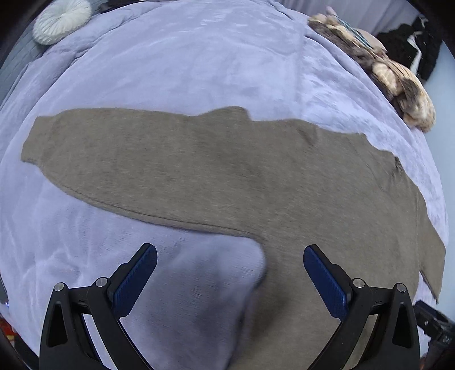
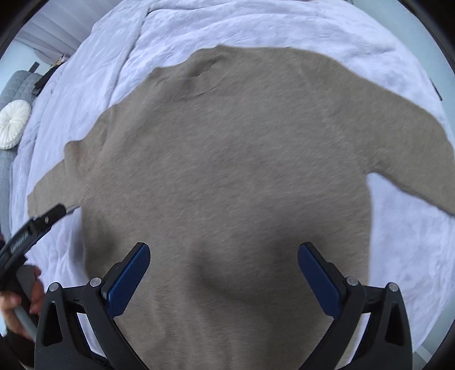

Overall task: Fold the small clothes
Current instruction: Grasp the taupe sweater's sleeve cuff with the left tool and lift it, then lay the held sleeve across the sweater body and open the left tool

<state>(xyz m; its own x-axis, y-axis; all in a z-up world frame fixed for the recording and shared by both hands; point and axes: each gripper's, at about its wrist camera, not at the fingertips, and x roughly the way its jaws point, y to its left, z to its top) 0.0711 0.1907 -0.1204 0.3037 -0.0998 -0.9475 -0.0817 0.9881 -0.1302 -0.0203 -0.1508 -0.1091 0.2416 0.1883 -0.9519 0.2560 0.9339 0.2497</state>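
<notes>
Clearly the sweater lies spread flat on the blanket, sleeves out; soft and limp, it probably wants pinching at a sleeve or hem edge. Left gripper and right gripper hover with jaws wide, empty.

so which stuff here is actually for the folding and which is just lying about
For the job:
- tan sweater, spread flat
- left gripper, jaws open
- right gripper, jaws open

Lying about:
- lilac blanket underneath
- round white cushion
- brown and cream furry item
</notes>
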